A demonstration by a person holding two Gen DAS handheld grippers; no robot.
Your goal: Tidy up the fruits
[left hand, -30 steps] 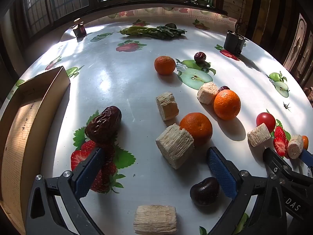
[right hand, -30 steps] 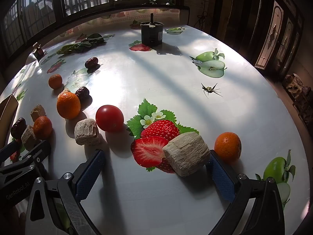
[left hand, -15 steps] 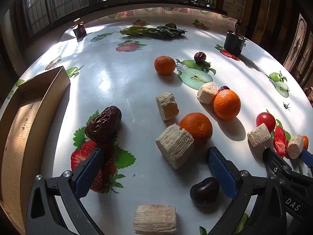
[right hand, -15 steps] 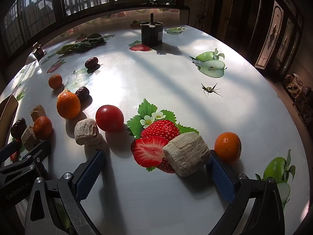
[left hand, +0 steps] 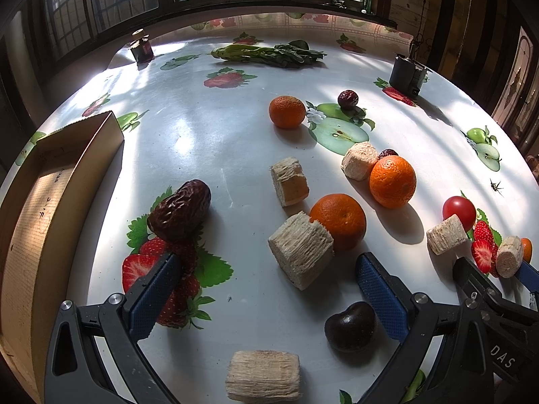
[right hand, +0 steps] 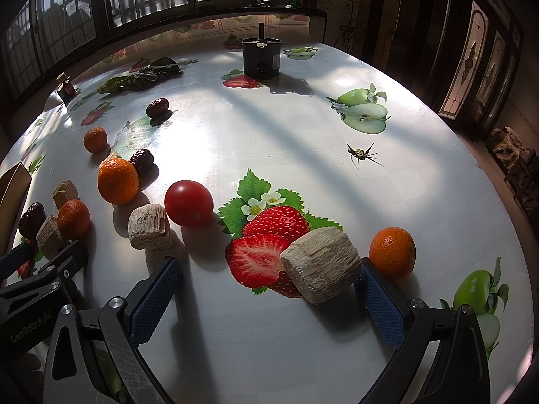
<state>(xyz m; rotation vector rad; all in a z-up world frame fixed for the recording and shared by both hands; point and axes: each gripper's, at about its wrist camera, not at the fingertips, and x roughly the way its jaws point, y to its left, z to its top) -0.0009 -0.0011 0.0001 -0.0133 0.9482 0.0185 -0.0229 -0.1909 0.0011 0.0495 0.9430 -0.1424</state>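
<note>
1. Left wrist view: the left tongs (left hand: 266,289) hang spread wide and hold nothing, low over the tabletop (left hand: 202,141); between and just ahead of their blue pads sit a straw-coloured block (left hand: 300,249) and, touching it behind, an orange (left hand: 338,220); a dark cherry (left hand: 350,326) lies just inside the right pad, a big date (left hand: 180,210) ahead of the left pad; the cardboard box (left hand: 43,208) stands at the far left with nothing visible inside it; two more oranges (left hand: 392,181) (left hand: 287,111) and a red tomato (left hand: 458,209) lie scattered further off.

2. Right wrist view: the right tongs (right hand: 266,289) are likewise released and bare; a fibrous block (right hand: 321,264) rests against the right pad, on the printed strawberry; a small tangerine (right hand: 391,252) sits just beyond that pad, outside the span; the tomato (right hand: 188,203) lies ahead to the left.

3. Step in hand, as a judgement: sorting seems at its start, no fruit gathered yet, each tool poised to choose a piece.

4. Next move: the left tongs likely need to centre on one fruit, the cherry or orange, clear of the block, then close and carry it toward the box; the right must shift rightward to straddle the tangerine.
</note>
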